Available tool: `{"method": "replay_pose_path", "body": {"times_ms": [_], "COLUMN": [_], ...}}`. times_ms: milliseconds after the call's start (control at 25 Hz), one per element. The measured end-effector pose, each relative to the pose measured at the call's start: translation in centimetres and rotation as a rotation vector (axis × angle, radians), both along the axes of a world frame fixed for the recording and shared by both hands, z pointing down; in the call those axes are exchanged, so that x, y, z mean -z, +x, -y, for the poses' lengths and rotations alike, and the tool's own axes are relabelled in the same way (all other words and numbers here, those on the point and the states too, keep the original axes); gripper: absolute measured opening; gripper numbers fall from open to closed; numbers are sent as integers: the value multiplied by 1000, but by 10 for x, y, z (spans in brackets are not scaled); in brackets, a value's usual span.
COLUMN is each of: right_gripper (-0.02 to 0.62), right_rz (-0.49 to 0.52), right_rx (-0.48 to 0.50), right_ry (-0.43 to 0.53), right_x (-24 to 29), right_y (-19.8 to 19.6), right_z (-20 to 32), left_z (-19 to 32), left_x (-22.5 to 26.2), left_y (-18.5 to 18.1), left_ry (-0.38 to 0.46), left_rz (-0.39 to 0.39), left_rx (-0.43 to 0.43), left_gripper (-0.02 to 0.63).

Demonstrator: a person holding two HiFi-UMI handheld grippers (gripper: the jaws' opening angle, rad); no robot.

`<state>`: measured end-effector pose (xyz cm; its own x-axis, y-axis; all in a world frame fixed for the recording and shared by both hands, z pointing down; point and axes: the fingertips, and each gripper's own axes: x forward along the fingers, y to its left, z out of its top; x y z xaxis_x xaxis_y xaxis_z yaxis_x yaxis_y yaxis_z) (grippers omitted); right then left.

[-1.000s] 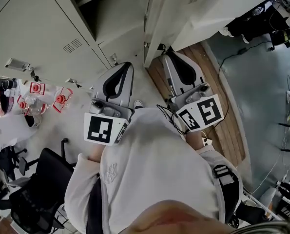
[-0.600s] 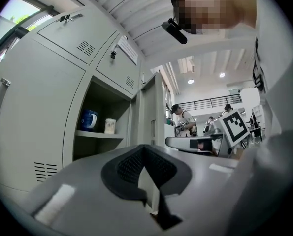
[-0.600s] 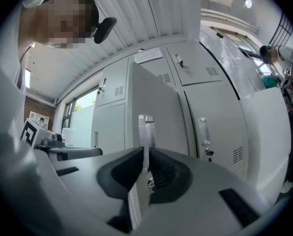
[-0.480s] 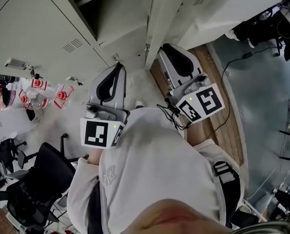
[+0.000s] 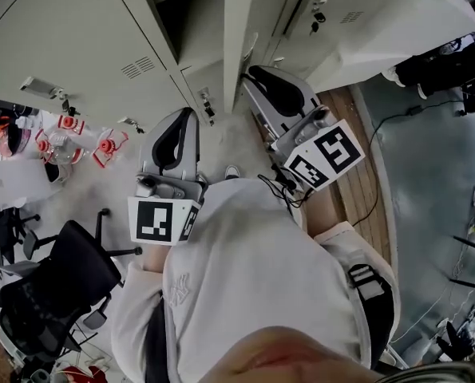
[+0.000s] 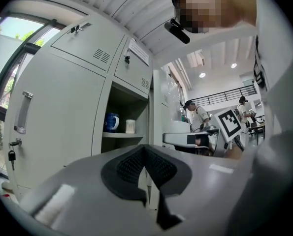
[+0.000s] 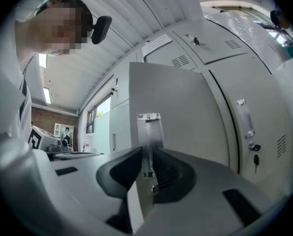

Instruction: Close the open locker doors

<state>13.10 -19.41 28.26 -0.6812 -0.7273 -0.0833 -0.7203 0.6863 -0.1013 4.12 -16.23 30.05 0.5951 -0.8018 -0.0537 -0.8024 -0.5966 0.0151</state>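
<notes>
An open grey locker door [image 5: 239, 30] stands edge-on beside its open compartment [image 5: 193, 14]. My right gripper [image 5: 253, 74] is at the door's free edge. In the right gripper view the door [image 7: 185, 122] and its metal latch plate [image 7: 147, 141] sit between the jaws of the right gripper [image 7: 146, 156], which are shut on that edge. My left gripper [image 5: 183, 114] hangs lower left of the compartment, shut and empty. In the left gripper view the left gripper [image 6: 146, 154] points at the open compartment [image 6: 124, 146], whose shelf holds a blue mug [image 6: 111, 122] and a white cup [image 6: 130, 126].
Closed lockers flank the open one, one with a handle and key [image 7: 254, 151]. A black office chair [image 5: 53, 294] and a table with red-and-white items [image 5: 77, 146] are at the left. A wooden floor strip [image 5: 357, 158] and cables lie right. People stand in the background [image 6: 193, 114].
My right gripper has moved forward and left to the door's edge and now has it between its jaws. The left gripper has shifted only slightly.
</notes>
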Motion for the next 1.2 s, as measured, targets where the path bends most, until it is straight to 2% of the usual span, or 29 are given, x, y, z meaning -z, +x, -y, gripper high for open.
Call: {"method": "replay_pose_path", "body": {"times_ms": [360,560,760,1200], "right_gripper": [38,38,38,38], "right_rz": [-12,-52,-49,-65], "right_rx": [108,84,61,26], "right_ry": [23,50,49,54], "right_x": [2,4,3,2], "right_y": [-57,-79,-92,-104], "right_z": [52,82,110,150], "left_z": [15,27,40,65], "left_x": [1,4,2,8], "left_y": [-45,-71,-93,-120], "left_ry": [8,14,9,22], "left_rz": [6,8,10,10], "left_rx": [104,152,185,202], "left_gripper": [2,2,2,2]}}
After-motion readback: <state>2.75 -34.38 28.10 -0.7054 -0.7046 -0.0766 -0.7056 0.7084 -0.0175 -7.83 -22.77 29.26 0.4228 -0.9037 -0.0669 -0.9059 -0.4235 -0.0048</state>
